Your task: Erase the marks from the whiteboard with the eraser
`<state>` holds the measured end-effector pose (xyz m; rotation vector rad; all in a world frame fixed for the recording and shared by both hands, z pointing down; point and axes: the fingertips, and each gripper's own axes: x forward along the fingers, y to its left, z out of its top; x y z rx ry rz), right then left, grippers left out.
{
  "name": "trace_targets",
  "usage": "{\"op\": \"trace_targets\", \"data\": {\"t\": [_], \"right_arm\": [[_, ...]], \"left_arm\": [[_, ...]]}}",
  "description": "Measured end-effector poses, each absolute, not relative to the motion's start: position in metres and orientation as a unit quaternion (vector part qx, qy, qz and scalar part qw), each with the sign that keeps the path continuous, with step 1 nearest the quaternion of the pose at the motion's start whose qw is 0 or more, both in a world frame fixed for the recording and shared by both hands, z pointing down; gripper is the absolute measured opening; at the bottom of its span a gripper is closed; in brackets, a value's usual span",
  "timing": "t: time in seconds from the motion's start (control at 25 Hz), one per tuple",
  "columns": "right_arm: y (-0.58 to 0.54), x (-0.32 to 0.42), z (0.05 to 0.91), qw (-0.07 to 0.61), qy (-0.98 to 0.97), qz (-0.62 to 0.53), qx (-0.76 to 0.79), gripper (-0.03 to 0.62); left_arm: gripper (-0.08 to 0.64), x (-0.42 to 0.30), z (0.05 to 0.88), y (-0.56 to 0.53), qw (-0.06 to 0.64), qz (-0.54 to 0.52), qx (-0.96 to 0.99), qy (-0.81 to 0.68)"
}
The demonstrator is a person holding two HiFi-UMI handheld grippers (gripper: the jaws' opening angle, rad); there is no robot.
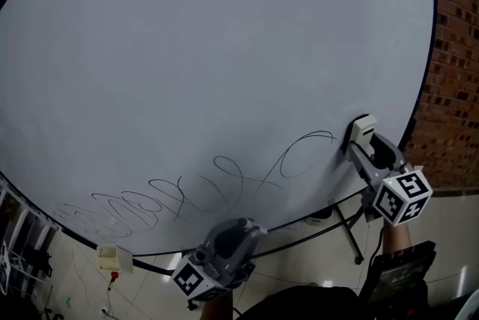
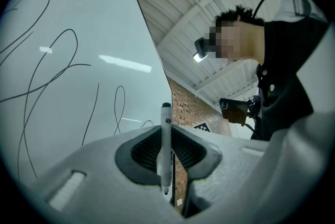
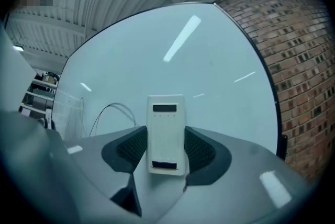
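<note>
White rectangular plastic eraser (image 3: 166, 134) was clamped in right hand-held gripper (image 1: 361, 140) at glossy whiteboard (image 1: 224, 49); slim white marker (image 2: 166, 139) was pinched in left hand-held gripper (image 1: 238, 230).

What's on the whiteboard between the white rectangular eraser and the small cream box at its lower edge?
Black looping marker scribbles span that whole stretch, shown in the head view.

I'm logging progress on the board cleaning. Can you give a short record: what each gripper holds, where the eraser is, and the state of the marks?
Left gripper: shut on a marker
Right gripper: shut on the eraser
Eraser position: at the whiteboard, by the right end of the marks
Marks: thin black loops across the board's lower part, not yet erased
</note>
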<state>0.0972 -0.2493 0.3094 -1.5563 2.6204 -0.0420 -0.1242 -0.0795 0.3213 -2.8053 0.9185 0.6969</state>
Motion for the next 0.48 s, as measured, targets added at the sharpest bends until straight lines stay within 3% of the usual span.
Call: {"op": "trace_targets", "data": {"t": [0.16,0.48], "right_arm": [[-0.25,0.107,0.274,0.077,0.852,0.008,-0.517,0.225],[-0.237,0.066,0.281,0.062,0.87,0.024,-0.488,0.225]], "left_arm": [[0.061,-0.126,0.32,-0.078,0.058,0.228,-0.921,0.311],[0.061,-0.135,0.32,-0.074,0.061,0.226,-0.917,0.324]]}}
